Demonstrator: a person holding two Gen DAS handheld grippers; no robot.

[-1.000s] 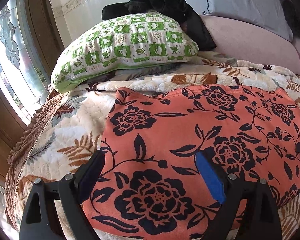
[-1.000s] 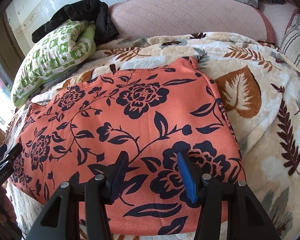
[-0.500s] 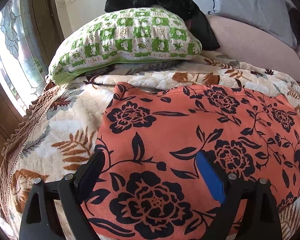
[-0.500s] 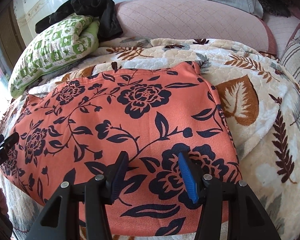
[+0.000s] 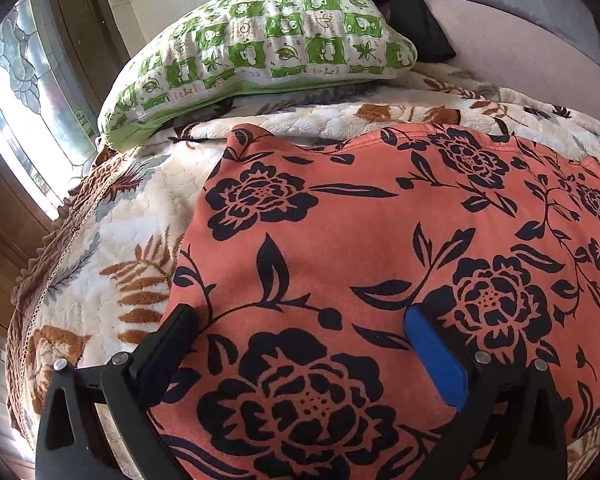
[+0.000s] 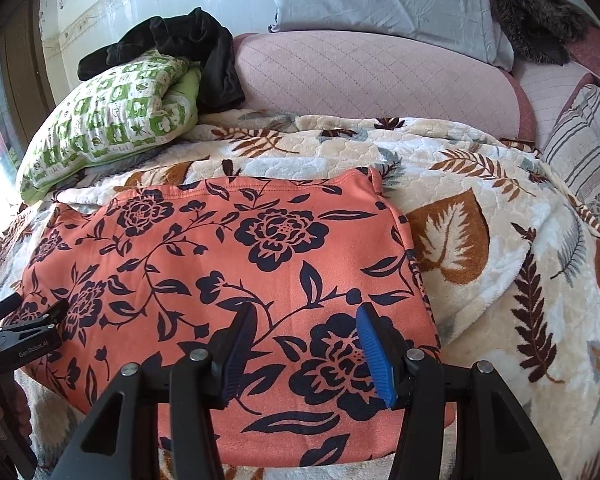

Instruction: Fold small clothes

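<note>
Left wrist view: the left gripper has its black fingers spreading wider apart above the coral-orange garment printed with dark flowers; nothing is pinched between them. The garment fills the centre and right of the frame, lying flat on a cream plush blanket with brown leaves. A green-and-white checked pillow sits at upper centre.

Right wrist view: the right gripper has its fingers parted partway, blue pads holding nothing, over the garment's lower right part. The left gripper shows at the lower left edge. A pink quilted cushion lies at the top.
</note>
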